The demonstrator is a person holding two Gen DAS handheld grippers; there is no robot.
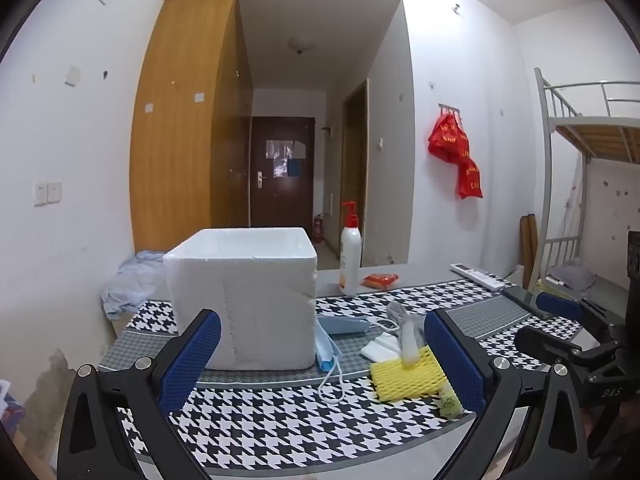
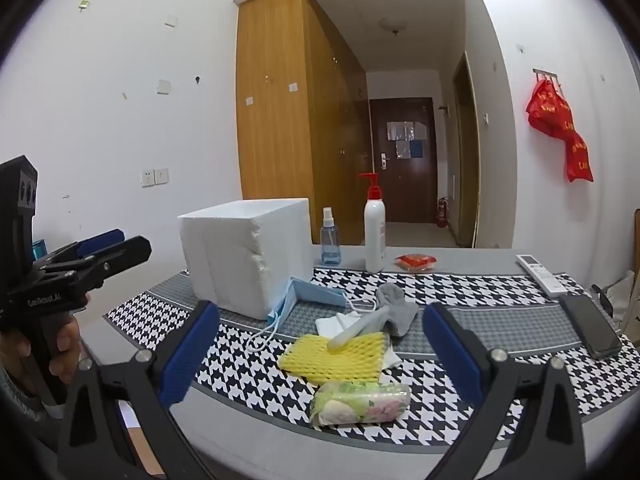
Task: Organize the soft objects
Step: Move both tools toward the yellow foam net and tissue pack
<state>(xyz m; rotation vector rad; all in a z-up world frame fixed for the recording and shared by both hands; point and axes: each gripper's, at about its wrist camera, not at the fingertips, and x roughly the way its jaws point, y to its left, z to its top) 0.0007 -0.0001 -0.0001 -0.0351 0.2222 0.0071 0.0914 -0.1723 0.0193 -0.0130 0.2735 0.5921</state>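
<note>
A white foam box [image 1: 244, 300] [image 2: 248, 256] stands open-topped on the houndstooth table. Beside it lie a blue face mask [image 1: 332, 344] [image 2: 304, 296], a grey sock [image 2: 396, 308] [image 1: 400, 312], white tissues [image 1: 378, 346] [image 2: 332, 324], a white tube [image 2: 356, 330] across a yellow foam net [image 1: 408, 372] [image 2: 340, 356], and a flowered tissue pack [image 2: 360, 400]. My left gripper [image 1: 320, 364] is open, hovering in front of the box and mask. My right gripper [image 2: 320, 356] is open over the near edge, with the net and tissue pack lying between its fingers' lines, untouched.
A pump bottle [image 1: 350, 256] [image 2: 375, 232], a blue spray bottle [image 2: 330, 240], a red packet [image 2: 415, 262], a remote [image 2: 540, 274] and a phone [image 2: 590, 326] stand toward the table's back and right. A hand holds the left gripper's handle [image 2: 48, 304]. A bunk bed [image 1: 592, 128] stands right.
</note>
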